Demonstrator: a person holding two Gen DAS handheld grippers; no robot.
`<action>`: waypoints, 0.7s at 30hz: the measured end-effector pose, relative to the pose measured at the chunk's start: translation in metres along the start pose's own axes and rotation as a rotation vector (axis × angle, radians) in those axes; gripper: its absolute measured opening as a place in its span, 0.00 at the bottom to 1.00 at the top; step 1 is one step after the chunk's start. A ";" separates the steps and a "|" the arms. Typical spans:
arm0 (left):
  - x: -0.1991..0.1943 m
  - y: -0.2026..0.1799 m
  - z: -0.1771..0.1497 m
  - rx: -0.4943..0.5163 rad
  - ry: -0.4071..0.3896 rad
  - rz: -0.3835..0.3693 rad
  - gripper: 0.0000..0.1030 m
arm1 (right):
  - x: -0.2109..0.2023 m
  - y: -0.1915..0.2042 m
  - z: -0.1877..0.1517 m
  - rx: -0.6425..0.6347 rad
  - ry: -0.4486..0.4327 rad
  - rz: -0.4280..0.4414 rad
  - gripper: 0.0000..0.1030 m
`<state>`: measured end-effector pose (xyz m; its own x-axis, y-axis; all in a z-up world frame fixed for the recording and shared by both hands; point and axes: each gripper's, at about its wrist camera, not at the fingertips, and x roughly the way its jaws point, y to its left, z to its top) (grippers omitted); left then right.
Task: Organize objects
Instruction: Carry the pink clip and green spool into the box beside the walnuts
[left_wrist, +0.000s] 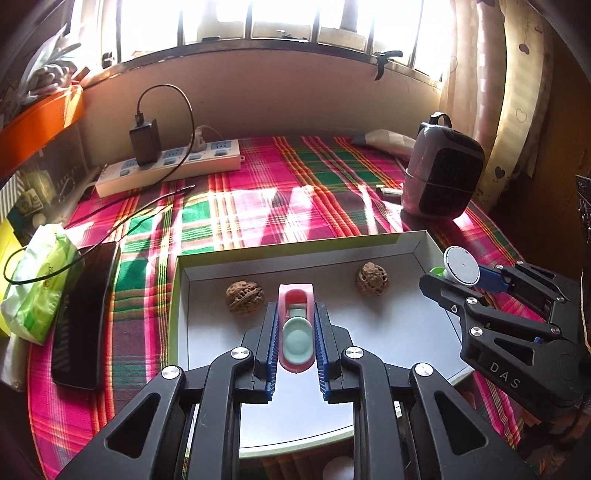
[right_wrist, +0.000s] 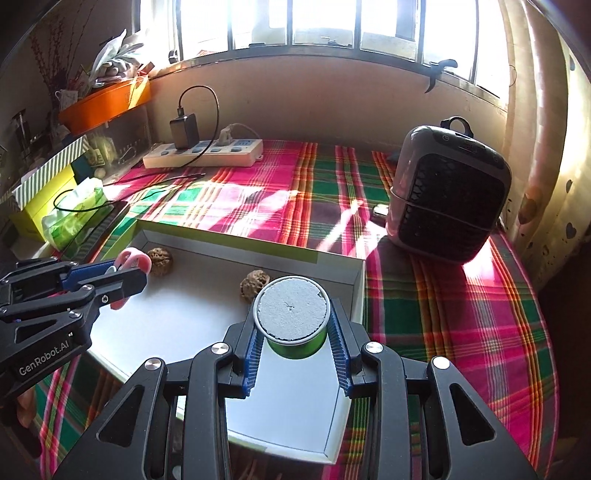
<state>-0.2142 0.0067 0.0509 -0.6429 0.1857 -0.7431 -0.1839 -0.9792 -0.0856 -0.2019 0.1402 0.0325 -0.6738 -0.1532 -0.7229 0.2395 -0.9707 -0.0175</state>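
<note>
Over the white tray on the plaid-covered table: right gripper clamped on green canister, near the right wall. Left gripper pinching pink-and-teal clip, just behind two walnuts.

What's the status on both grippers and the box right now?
Left gripper shut on pink stapler. Right gripper shut on green tin. Both over white box, two walnuts inside. Nothing blocking.
</note>
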 end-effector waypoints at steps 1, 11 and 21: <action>0.004 -0.002 0.002 0.006 0.005 -0.002 0.15 | 0.004 0.000 0.002 -0.002 0.005 -0.001 0.34; 0.038 -0.006 0.018 0.026 0.050 0.003 0.15 | 0.031 -0.010 0.012 0.022 0.045 0.045 0.34; 0.054 -0.006 0.023 0.033 0.063 0.007 0.15 | 0.042 -0.013 0.015 0.034 0.076 0.053 0.34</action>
<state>-0.2648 0.0248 0.0265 -0.5960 0.1721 -0.7843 -0.2045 -0.9771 -0.0590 -0.2433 0.1438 0.0129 -0.6056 -0.1916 -0.7724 0.2489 -0.9675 0.0448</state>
